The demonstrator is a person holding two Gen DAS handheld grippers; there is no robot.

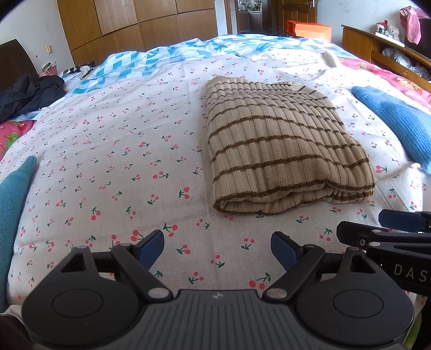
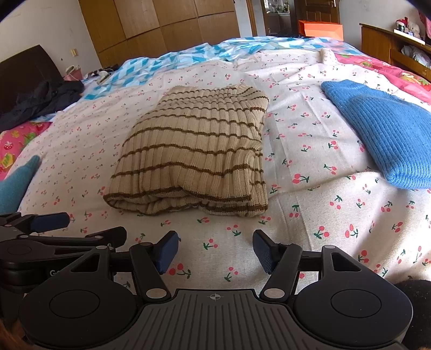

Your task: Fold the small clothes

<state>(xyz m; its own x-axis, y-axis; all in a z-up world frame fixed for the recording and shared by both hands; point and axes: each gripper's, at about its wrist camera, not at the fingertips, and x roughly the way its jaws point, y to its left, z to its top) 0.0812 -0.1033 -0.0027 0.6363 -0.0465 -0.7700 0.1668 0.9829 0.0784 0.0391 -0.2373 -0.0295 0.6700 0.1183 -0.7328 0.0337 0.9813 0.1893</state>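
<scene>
Left gripper: jaws apart, nothing between them, blue pads over bare sheet. Right gripper: jaws apart, narrower than the left, nothing between them, also over bare sheet. The two grippers sit side by side at the near edge of the bed; each shows at the border of the other's view.

Just beyond both grippers, apart from them: striped sweater, beige ribbed knit with brown stripes, folded into a thick rectangle, lying flat on the cherry-print sheet. Its rolled fold edge faces the grippers. No pad touches it.

Right of the sweater, well apart: blue knit, folded, lying on the sheet. Left, at the frame edge: teal cloth, only partly in view.

Farther back: blue-and-white patterned cover across the far part of the bed; pink printed bedding along the right side. Dark garment heaped at far left.

Beyond the bed: wooden wardrobe, orange box, wooden shelf at right holding small items.
</scene>
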